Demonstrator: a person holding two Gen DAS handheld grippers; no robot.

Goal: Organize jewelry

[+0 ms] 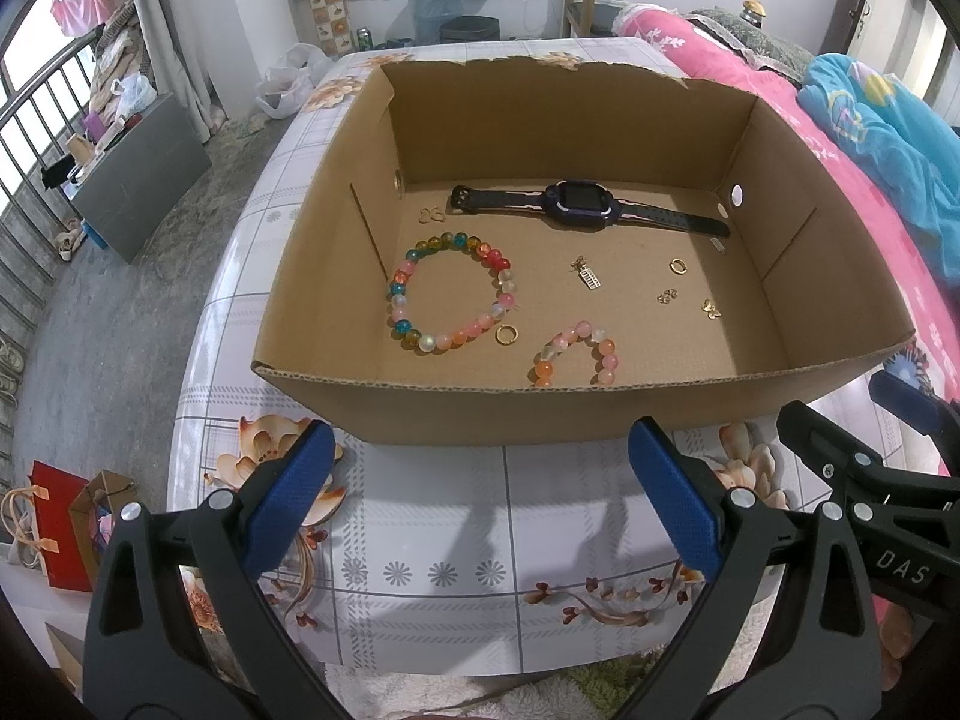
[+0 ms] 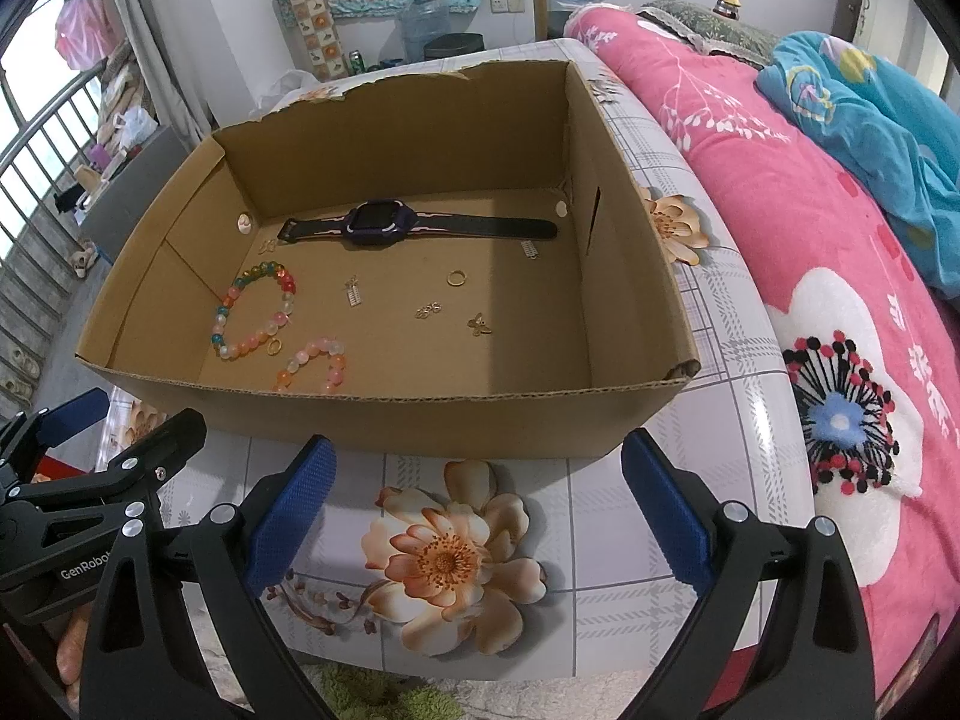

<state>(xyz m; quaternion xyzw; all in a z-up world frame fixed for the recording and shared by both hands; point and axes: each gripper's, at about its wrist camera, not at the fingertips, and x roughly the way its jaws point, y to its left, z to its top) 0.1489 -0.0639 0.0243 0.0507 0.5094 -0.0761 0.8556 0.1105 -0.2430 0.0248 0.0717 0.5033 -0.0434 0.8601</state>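
Both grippers, left gripper [image 1: 480, 492] and right gripper [image 2: 474, 498], hover empty with jaws apart over the counter's [image 1: 432, 516] near edge. The cardboard box [image 2: 420, 414] at the counter's middle holds a watch [image 1: 576, 201], bead bracelets [image 1: 447, 291] and small gold pieces. A pink bed [image 2: 810, 252] runs along the right edge.

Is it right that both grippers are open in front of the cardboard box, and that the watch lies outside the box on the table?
Not quite. The watch lies inside the cardboard box, along its far wall, as the left wrist view shows. The rest holds: the left gripper and the right gripper are both open in front of the box.
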